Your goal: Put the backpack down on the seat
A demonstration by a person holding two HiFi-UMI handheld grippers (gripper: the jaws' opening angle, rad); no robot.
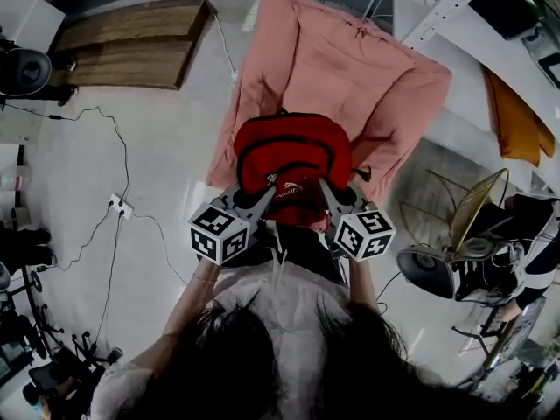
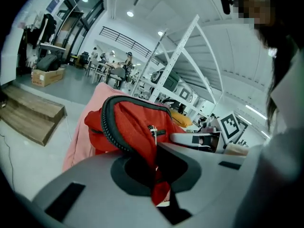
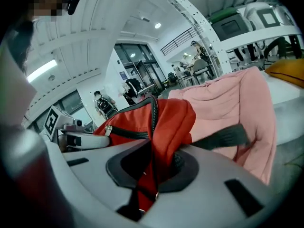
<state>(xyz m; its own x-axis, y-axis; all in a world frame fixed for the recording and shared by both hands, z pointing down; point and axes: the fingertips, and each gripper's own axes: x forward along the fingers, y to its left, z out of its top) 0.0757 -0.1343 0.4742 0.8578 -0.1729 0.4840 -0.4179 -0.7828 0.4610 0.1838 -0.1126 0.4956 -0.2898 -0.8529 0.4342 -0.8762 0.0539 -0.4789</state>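
Red backpack (image 1: 293, 160), its fabric pinched in the closed jaws of the left gripper (image 1: 265, 195) and right gripper (image 1: 328, 191), at the near edge of the pink-draped seat (image 1: 350, 68). Surroundings: pale floor (image 1: 166, 129), wooden steps (image 1: 131, 42), white racking (image 1: 455, 3).

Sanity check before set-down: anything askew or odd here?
Nothing damaged or spilled. The red fabric backpack is held only by pinched cloth, left gripper and right gripper both shut on it, and one black strap trails loose over the rumpled pink seat cover.
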